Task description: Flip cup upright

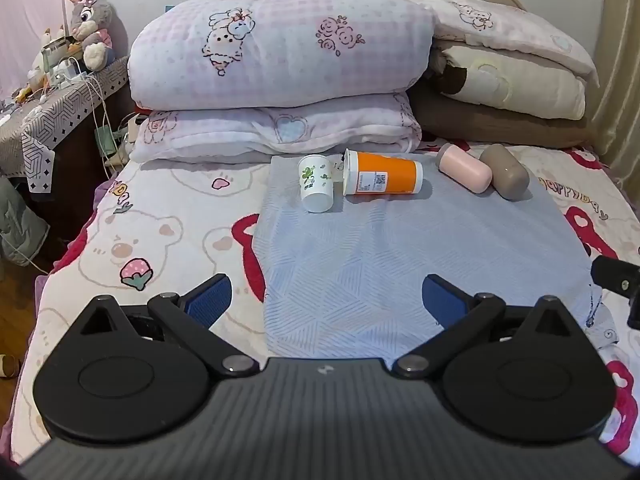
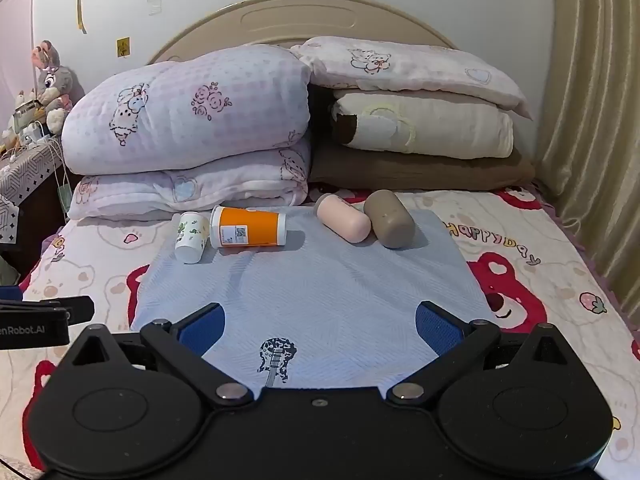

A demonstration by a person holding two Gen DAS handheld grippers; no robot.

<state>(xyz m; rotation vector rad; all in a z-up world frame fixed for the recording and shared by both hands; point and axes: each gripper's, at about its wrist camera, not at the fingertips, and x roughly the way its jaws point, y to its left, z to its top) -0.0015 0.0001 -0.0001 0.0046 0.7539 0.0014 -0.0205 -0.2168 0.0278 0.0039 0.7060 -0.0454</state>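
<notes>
- Cups lie tipped over at the far end of a pale blue cloth [image 1: 400, 264] spread on the bed [image 1: 160, 232]; none stands upright.
- Left tool [image 1: 326, 300] hangs over the near end of the cloth, blue pads spread wide, nothing between them.
- Right tool [image 2: 320, 324] hangs likewise over the near cloth, pads wide apart and empty, above a small guitar print [image 2: 277, 356].
- In the right view, part of the left tool shows at the left edge; in the left view, a bit of the right tool shows at the right edge.
- White cup [image 1: 315, 183] with green print lies on its side, base toward the camera, at the cloth's far left corner.
- Orange cup [image 1: 382, 172] lies just beside it, rim touching or almost touching the white one, base pointing right.
- Pink cup [image 1: 464, 169] and brown cup [image 1: 505, 172] lie side by side further right, touching, well apart from the orange one.
- Folded quilts [image 1: 280, 48] and pillows [image 1: 512, 76] are stacked behind the cups against the headboard [image 2: 300, 20].
- A plush rabbit [image 1: 90, 20] sits on a side bench [image 1: 52, 116] far left.
</notes>
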